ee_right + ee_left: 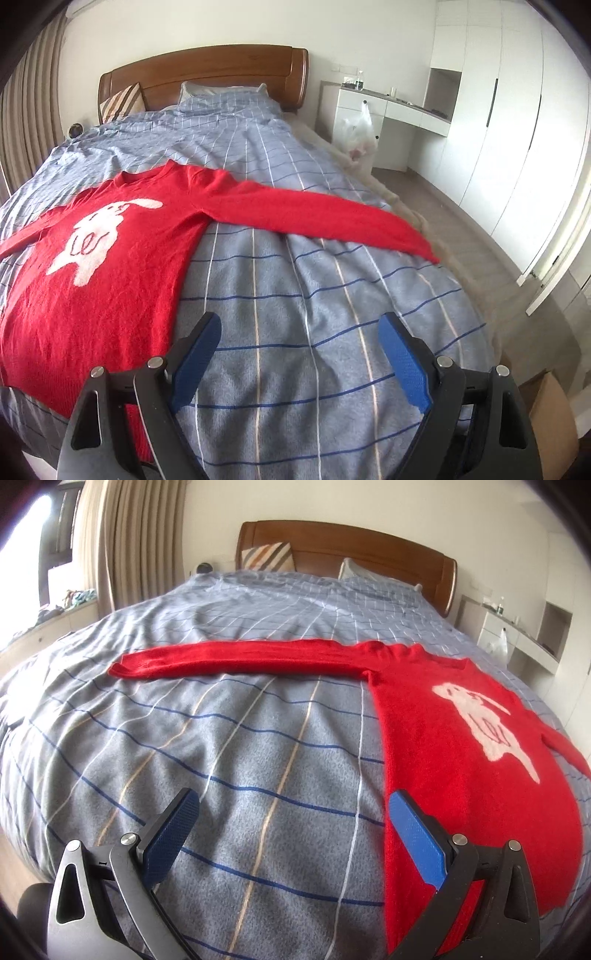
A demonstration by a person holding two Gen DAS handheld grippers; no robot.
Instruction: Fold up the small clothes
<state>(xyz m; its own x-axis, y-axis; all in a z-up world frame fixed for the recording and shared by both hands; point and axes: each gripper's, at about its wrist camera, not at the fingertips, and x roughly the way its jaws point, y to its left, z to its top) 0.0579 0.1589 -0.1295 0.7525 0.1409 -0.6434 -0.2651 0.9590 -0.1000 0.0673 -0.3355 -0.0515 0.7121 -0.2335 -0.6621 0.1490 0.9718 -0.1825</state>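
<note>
Red sweater (122, 254) flat on bed (295, 314), front up, collar toward headboard (207, 70), sleeves straight out sideways. Left tongs (291, 819) and right tongs (299, 332) released, nothing between them.

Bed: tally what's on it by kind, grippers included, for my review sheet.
Red sweater: 1
Striped cushion: 1
Pillow: 1
Checked blue cover: 1
Grippers, both open and empty: 2 (left gripper, right gripper)
Total: 6
</note>
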